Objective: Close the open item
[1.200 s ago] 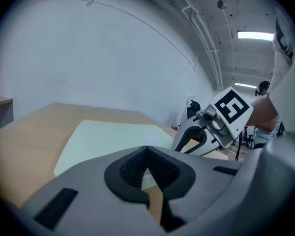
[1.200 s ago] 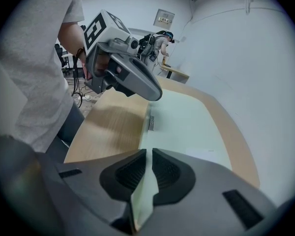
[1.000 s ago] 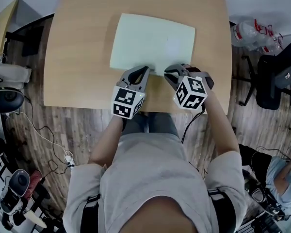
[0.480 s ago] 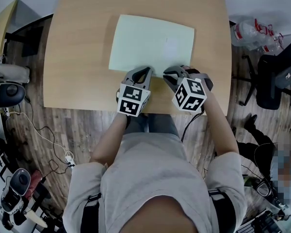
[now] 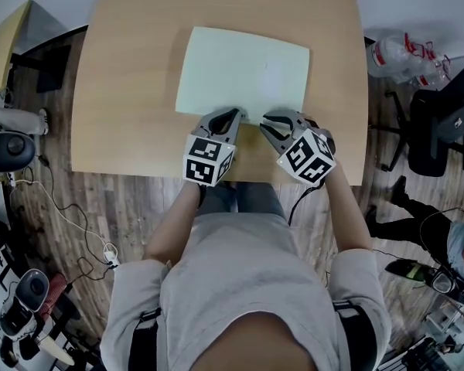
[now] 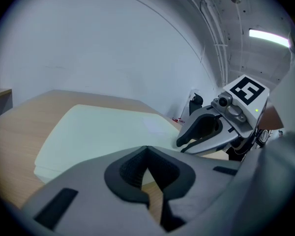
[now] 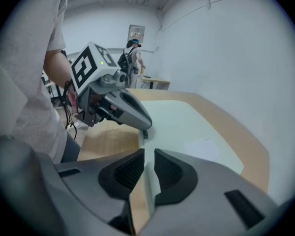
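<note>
Folder (image 5: 243, 72) lies flat on the table (image 5: 131, 68), a little behind the middle, and its near edge is just in front of both grippers. Compared with one second ago it did not move and it looks the same: one pale green sheet-like cover, no second leaf standing up or lying beside it.

What changed is the right gripper (image 5: 269, 122). Its jaws were narrower before and now they are opening. The thin near edge of the folder is in the gap between them, and the pads seem not to press on it anymore. The left gripper (image 5: 230, 114) shifted only slightly. Its jaws are together with nothing between them, and the tips are just at the near edge.

This probably means the closing is done and the right gripper is letting the cover go.

The folder has a plain, smooth surface and sharp corners, with a faint paler patch toward the right side. It sits a bit turned on the table. Whether the cover rests fully down at the far edge cannot be seen.
</note>
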{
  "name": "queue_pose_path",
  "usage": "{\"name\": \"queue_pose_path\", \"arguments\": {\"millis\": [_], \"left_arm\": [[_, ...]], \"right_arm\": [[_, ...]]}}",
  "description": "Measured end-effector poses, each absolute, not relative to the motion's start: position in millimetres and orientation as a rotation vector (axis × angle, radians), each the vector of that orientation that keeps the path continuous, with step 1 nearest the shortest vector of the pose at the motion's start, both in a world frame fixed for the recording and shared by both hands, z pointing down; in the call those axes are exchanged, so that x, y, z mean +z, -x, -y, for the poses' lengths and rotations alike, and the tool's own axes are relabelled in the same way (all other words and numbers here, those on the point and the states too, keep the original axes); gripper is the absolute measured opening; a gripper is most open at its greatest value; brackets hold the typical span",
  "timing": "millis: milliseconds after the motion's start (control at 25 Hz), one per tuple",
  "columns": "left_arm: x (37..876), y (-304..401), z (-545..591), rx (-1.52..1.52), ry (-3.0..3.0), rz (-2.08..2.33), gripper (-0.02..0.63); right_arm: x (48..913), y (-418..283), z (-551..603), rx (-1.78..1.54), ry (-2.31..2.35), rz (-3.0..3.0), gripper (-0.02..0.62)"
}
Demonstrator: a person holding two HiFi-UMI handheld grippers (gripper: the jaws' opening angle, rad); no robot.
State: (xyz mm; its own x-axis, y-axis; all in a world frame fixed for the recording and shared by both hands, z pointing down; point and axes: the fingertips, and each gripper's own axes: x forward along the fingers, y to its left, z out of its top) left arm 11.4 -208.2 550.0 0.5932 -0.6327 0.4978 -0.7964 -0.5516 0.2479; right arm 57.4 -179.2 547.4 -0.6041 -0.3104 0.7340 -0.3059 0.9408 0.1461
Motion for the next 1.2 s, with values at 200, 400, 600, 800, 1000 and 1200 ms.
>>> {"name": "queue_pose_path", "arguments": {"millis": [200,400,600,800,1000,1200], "left_arm": [[522,-2,210,0.403,-2.413,1.168,0.012],[490,12,206,0.33,-2.469,1.193,0.012],[462,26,201,0.283,-2.527,1.228,0.012],[438,36,190,0.25,-2.582,1.243,0.012],[415,39,179,0.189,-2.635,1.235,0.012],[396,39,168,0.144,-2.694,1.222,0.012]], "right_arm": [[519,-56,180,0.22,-0.635,2.43,0.031],[492,-48,176,0.36,-0.794,2.575,0.009],[467,-47,173,0.387,-0.957,2.63,0.009],[439,-53,165,0.355,-1.115,2.648,0.009],[413,-63,153,0.275,-1.243,2.636,0.009],[389,-71,140,0.197,-1.346,2.621,0.009]]}}
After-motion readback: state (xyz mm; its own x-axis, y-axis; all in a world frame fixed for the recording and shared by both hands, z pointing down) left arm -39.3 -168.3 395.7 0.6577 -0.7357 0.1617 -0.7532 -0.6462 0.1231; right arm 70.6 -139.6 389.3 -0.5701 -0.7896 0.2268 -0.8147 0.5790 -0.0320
